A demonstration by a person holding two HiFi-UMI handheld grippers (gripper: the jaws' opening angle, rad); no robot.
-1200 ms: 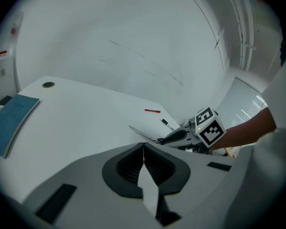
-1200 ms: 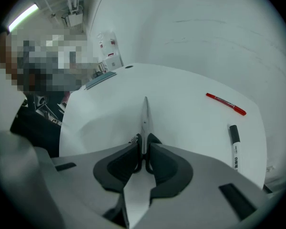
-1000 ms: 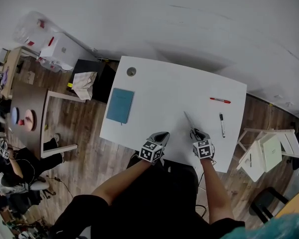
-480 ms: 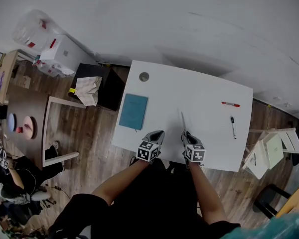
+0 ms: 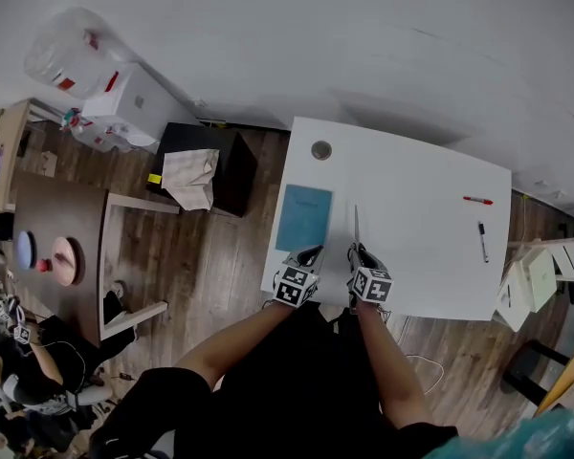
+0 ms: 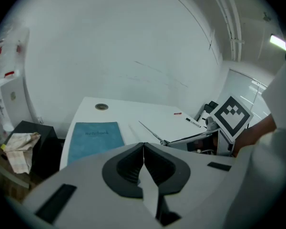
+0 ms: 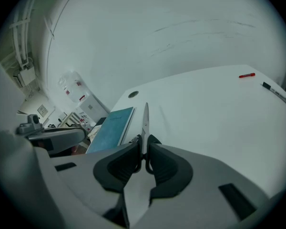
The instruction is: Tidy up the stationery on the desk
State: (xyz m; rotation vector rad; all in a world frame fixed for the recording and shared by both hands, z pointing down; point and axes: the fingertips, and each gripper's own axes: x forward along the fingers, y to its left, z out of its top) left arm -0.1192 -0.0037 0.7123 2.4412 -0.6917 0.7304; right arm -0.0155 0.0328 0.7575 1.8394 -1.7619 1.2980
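Right gripper clamping scissors, blades pointing far over the counter; left gripper sitting closed and empty just left of it. Blue notebook lying left of the blades; red pen and black pen lying far right

Scissors in right gripper beside notebook

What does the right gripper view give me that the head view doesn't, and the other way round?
Right gripper view only: the right gripper with its jaws shut on the scissors. Head view only: the person's forearms and the whole desk. Both: scissors, notebook, red pen, black pen, left gripper.
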